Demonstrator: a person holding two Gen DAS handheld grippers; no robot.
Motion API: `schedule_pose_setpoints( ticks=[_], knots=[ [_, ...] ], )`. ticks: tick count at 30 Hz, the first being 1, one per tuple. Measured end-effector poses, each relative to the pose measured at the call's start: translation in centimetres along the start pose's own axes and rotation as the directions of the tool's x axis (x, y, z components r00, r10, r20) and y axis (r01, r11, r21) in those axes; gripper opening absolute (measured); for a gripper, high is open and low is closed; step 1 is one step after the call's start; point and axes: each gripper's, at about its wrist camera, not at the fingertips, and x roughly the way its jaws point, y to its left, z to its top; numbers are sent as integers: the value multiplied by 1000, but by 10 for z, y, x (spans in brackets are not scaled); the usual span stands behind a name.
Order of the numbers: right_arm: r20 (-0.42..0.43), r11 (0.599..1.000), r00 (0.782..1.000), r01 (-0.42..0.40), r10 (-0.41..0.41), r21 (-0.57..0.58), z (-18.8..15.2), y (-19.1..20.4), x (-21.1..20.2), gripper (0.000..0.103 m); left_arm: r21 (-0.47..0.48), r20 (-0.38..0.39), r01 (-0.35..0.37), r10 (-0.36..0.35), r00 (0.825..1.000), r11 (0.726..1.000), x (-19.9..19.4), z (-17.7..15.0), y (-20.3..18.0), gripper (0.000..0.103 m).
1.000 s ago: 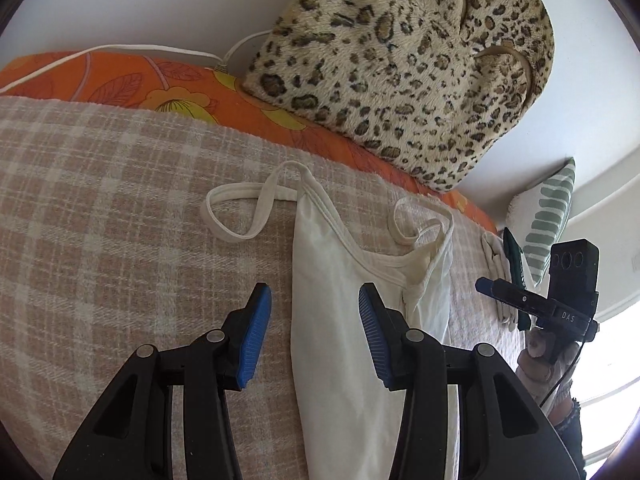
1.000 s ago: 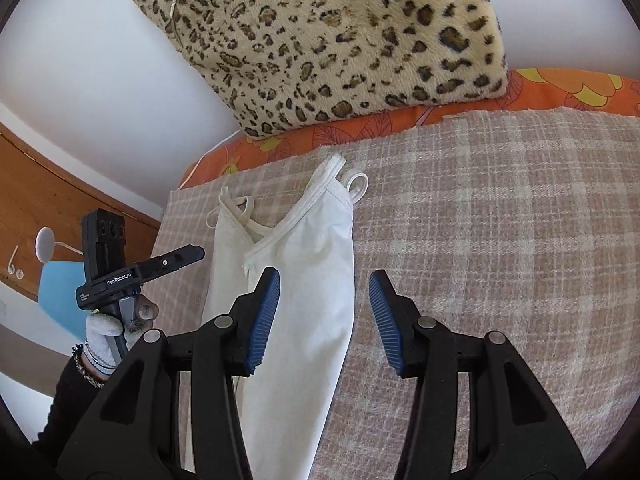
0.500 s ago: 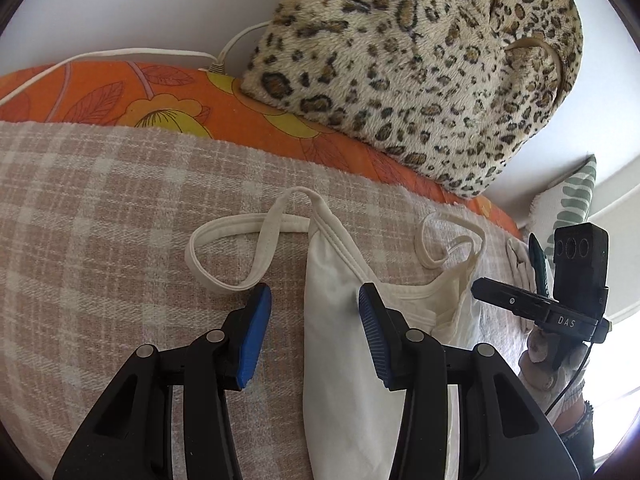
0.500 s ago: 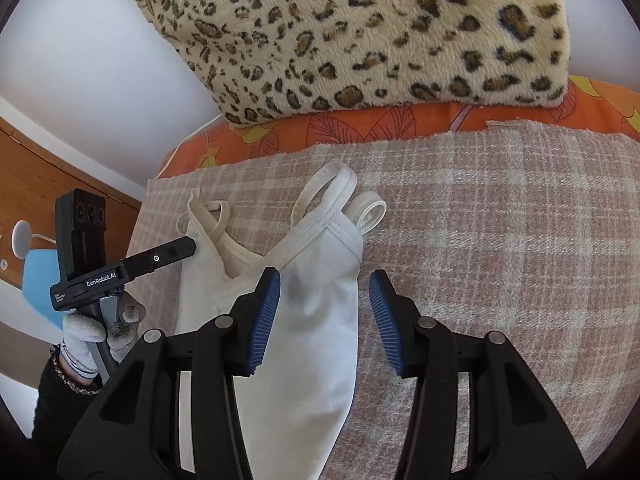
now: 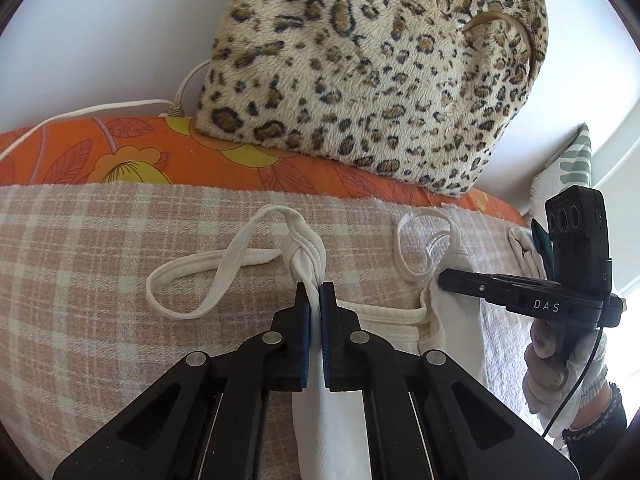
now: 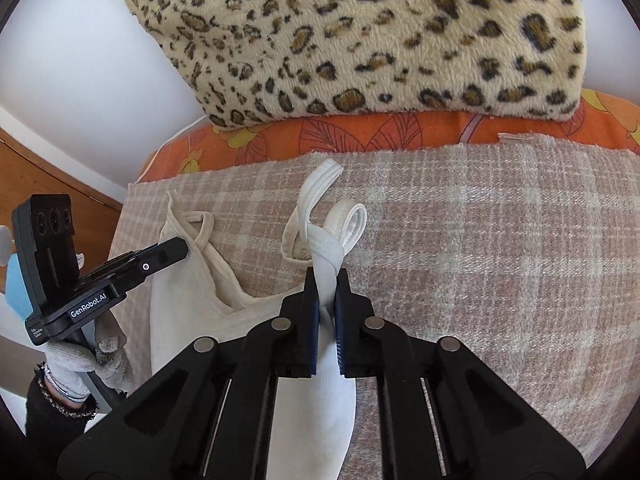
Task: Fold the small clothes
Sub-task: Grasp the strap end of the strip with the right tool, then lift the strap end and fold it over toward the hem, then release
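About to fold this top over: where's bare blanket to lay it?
Bare checked blanket lies right of the white top, up to the orange sheet. Also left of its strap loop. Crowded between the grippers.

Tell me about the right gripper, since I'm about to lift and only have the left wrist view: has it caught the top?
Observer: Yes. The right gripper has just closed its jaws and is shut on the top at the strap base, with cloth bunched between them.
Operator: Are the strap loops trapped too?
Observer: No. Both straps stick out past the jaws, one pointing up the bed, the other curled over.
Operator: Anything to its right?
Observer: Only blanket shows on that side.
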Motion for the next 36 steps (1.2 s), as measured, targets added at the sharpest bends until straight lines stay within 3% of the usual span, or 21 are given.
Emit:
schedule_pose_setpoints(
  ticks=[13, 22, 30, 36],
  knots=[
    [94, 996, 994, -50, 57, -72, -14, 31, -54, 7, 43, 82, 124, -127, 988, 991, -39, -3, -23, 2],
    [135, 986, 990, -22, 44, -166, -48, 49, -96, 6, 171, 81, 166, -181, 980, 971, -74, -28, -53, 2],
    [137, 963, 990, 30, 7, -267, -97, 66, -122, 6, 258, 76, 138, -162, 984, 956, -103, -64, -70, 1],
    [134, 928, 989, 108, -63, -358, -148, 83, -131, 6, 388, 47, 73, -99, 994, 919, -120, -108, -86, 1]
  ],
)
